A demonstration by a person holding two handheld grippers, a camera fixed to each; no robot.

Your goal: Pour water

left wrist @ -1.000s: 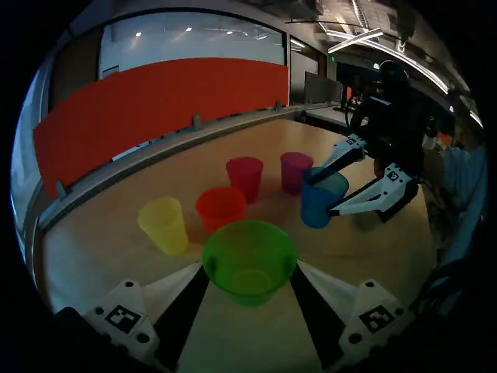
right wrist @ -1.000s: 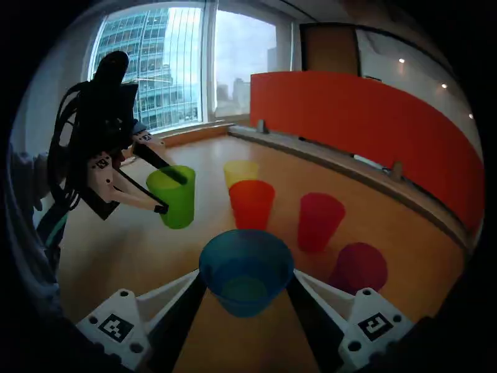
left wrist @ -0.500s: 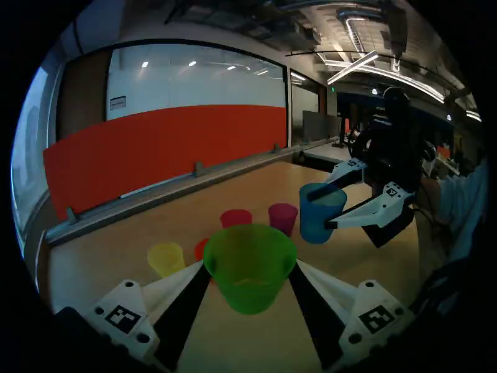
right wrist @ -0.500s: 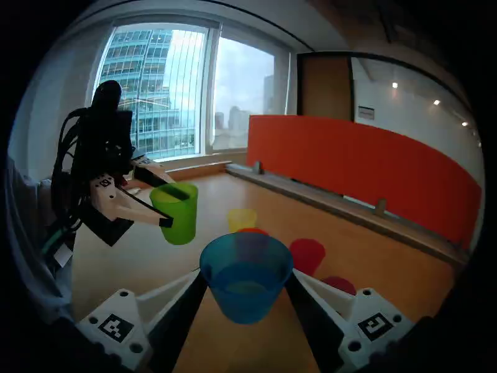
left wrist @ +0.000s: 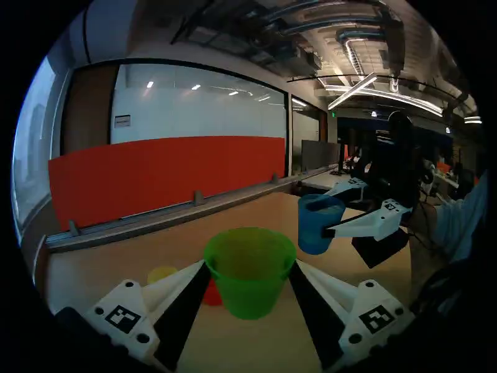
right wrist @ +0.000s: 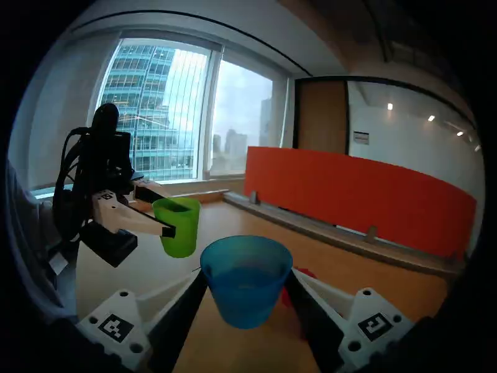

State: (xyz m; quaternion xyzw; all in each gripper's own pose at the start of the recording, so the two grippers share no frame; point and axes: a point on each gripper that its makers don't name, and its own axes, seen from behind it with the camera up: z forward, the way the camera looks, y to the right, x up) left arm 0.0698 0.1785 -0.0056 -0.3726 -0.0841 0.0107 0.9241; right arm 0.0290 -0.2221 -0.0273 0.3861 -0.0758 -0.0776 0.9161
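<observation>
Cups gripped in both grippers.
Left gripper (left wrist: 249, 268) jaws clamp green cup (left wrist: 250, 285), right gripper (right wrist: 246, 281) jaws clamp blue cup (right wrist: 246, 299), over wooden worktop (left wrist: 93, 264); orange partition (left wrist: 155, 174) far behind.

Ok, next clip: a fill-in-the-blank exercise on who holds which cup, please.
The green cup is clamped in the ____ hand-held gripper.
The blue cup is clamped in the ____ hand-held gripper.
Both held cups are ____, not tilted.
Missing words: left; right; upright.
</observation>
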